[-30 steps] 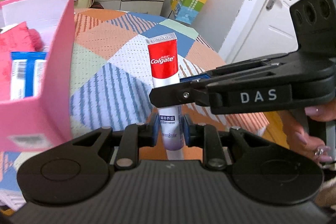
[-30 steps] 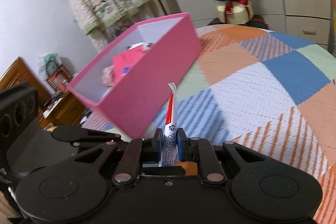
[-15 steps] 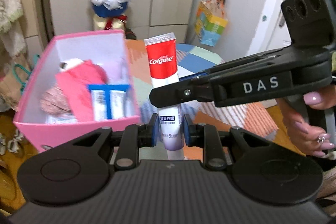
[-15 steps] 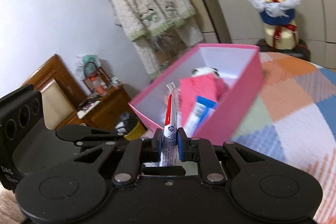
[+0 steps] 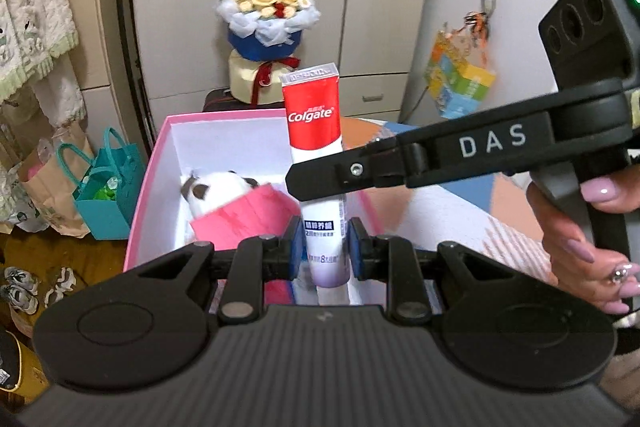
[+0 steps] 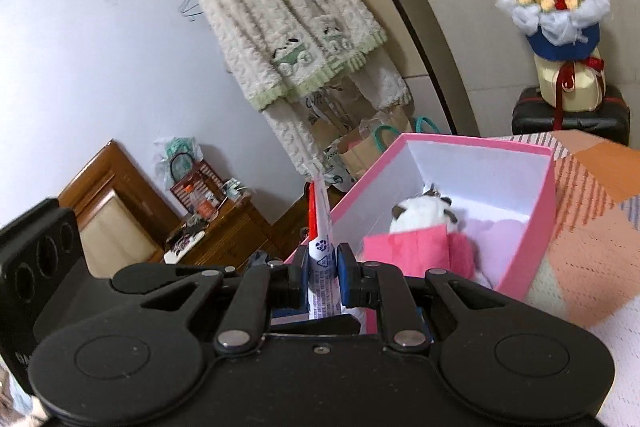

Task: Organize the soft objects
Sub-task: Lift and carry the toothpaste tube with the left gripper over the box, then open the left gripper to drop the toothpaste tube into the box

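Both grippers clamp one toothpaste tube (image 5: 316, 131): left gripper (image 5: 323, 242) pads pinch its lower body, right gripper (image 6: 323, 265) nips it crosswise, likely a two-handed carry to keep the floppy tube upright over the pink box (image 5: 148, 183). Left view shows Colgate face; right view shows edge-on seam, plush toy (image 6: 420, 215) and pink packet (image 6: 404, 247) inside.

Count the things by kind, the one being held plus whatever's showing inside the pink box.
Toothpaste tube, gripped by both grippers: 1
Plush toy in the pink box: 1
Pink packet in the box: 1
Total: 3
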Demonstrator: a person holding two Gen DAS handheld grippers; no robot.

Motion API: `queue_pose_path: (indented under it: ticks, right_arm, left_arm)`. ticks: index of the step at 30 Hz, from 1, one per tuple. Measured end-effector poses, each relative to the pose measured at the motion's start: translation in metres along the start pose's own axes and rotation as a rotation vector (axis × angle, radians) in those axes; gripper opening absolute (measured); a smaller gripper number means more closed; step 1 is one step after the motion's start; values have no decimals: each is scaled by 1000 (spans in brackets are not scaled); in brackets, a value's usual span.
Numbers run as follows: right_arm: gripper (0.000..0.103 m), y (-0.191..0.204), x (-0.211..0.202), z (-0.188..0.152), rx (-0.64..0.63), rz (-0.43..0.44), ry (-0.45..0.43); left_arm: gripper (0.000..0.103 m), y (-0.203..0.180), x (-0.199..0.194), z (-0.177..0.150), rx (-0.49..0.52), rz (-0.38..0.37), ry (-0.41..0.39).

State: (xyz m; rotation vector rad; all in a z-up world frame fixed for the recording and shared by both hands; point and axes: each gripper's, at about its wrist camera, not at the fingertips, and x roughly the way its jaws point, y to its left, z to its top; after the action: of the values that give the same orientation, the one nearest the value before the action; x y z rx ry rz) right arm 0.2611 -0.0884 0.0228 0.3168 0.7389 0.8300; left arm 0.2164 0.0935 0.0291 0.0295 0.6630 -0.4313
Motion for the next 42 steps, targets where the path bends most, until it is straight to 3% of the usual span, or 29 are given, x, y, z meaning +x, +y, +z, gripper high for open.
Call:
queue_pose_path:
  ticks: [12, 19, 23, 31, 36, 39, 42]
  right_arm:
    - [18, -65, 92, 30, 121, -3, 113]
    - [32, -68, 103, 29, 56, -104, 108]
    - [52, -59, 88, 26, -33, -210, 35]
    - [56, -59, 37, 9, -32, -205, -32]
    - [60, -55, -4, -10, -48, -216, -89]
    - [67, -46, -26, -26, -91, -243, -114]
    - [67, -37, -45, -41, -138, -288, -128]
  left_arm:
    - [21, 53, 87, 11, -64, 67, 120]
    - [21, 62, 103, 12, -97, 57, 139]
    - [25, 58, 104, 12, -86, 90, 124]
    - [44, 53, 79, 11, -79, 109, 64]
    - [62, 42, 48, 8, -50, 125, 14]
    - [70, 34, 32, 3, -36, 135, -1]
    - [76, 23, 19, -1, -18, 137, -7]
